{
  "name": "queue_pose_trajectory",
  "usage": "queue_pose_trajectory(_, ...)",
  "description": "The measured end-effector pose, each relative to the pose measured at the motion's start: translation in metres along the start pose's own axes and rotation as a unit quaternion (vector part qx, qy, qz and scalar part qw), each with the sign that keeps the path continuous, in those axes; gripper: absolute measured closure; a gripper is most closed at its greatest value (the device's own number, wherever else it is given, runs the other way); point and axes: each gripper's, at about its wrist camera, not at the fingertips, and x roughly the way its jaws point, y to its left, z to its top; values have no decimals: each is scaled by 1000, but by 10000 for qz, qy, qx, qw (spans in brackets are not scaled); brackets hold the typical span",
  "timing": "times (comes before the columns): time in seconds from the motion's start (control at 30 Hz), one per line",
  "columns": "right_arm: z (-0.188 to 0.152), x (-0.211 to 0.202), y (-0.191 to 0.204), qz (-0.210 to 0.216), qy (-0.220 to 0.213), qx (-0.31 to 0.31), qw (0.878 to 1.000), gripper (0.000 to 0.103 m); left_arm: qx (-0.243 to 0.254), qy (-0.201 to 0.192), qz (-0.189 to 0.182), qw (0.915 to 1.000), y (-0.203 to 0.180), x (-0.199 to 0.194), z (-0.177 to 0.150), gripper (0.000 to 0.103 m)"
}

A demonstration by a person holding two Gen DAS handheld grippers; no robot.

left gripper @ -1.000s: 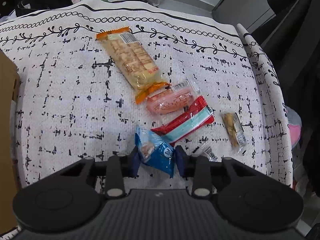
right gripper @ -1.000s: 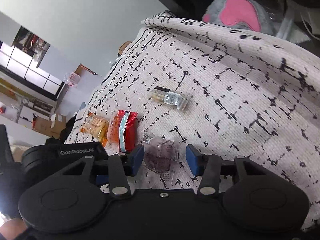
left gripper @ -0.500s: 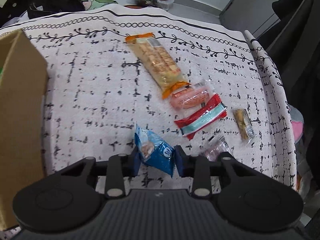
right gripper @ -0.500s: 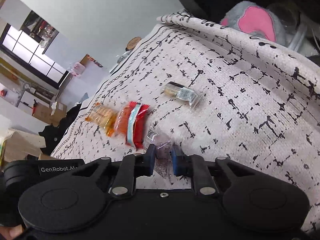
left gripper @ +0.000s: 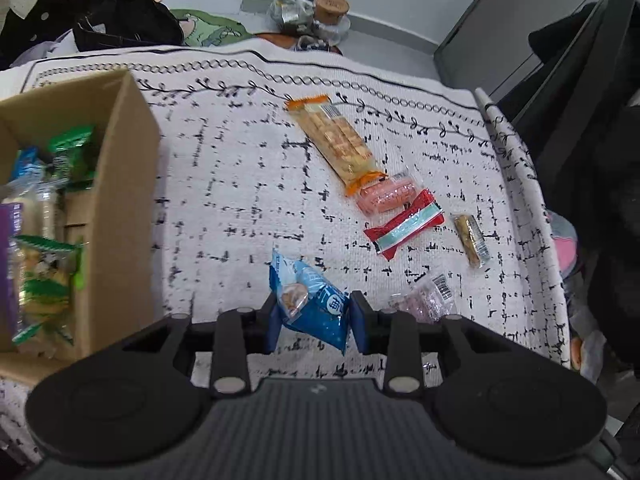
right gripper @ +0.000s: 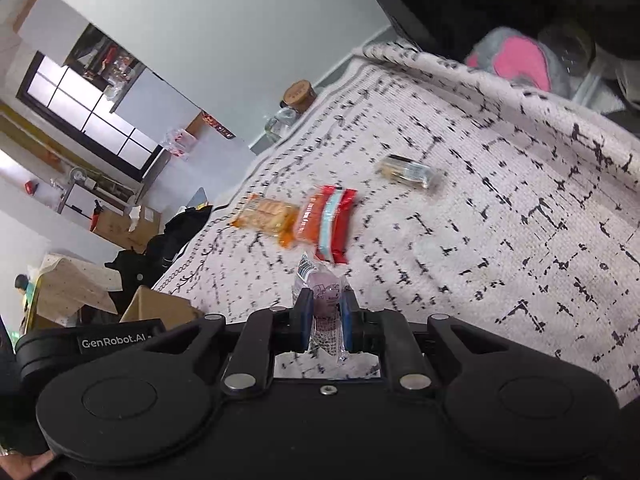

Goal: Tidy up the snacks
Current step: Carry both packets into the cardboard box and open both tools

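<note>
My left gripper (left gripper: 313, 314) is shut on a blue snack packet (left gripper: 310, 300) and holds it above the patterned cloth. A cardboard box (left gripper: 120, 208) with several snacks inside stands at the left. My right gripper (right gripper: 326, 312) is shut on a clear purple snack packet (right gripper: 326, 300), which also shows in the left wrist view (left gripper: 424, 298). On the cloth lie an orange cracker pack (left gripper: 336, 142), a pink packet (left gripper: 386, 198), a red packet (left gripper: 406, 228) and a small brown bar (left gripper: 472, 240).
The white black-patterned cloth (left gripper: 240, 184) covers the table; its right edge drops off by a dark cabinet (left gripper: 580, 80). A pink and grey plush (right gripper: 516, 60) lies beyond that edge. Jars (left gripper: 316, 12) and dark bags (left gripper: 120, 20) sit on the floor behind.
My left gripper has carried the blue packet left and back, bringing the box into view. My right gripper closed on the purple packet and lifted it off the cloth.
</note>
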Motion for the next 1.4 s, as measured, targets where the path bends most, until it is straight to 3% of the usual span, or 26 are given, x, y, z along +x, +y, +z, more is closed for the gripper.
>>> queue_pose_trajectory(0.23,-9,-18,23,31,-70,99,9999,88,-115,-206,-106,9997,23,-31,-7,69)
queue_pose_trajectory(0.67,-24,-36,80,218,-258,-267,9991,88,-263,-550,-273,9978,65,-82,-9,69)
queue_pose_trajectory(1.2,-41,-19,147,582,-91,-677,9960,88,-648,-775,-228,9946,132,-121,6,69)
queue_pose_trajectory(1.4,-48,-9,165,671,20,-762,9948,88,-816,-685,-138,9942,157,-119,7,69)
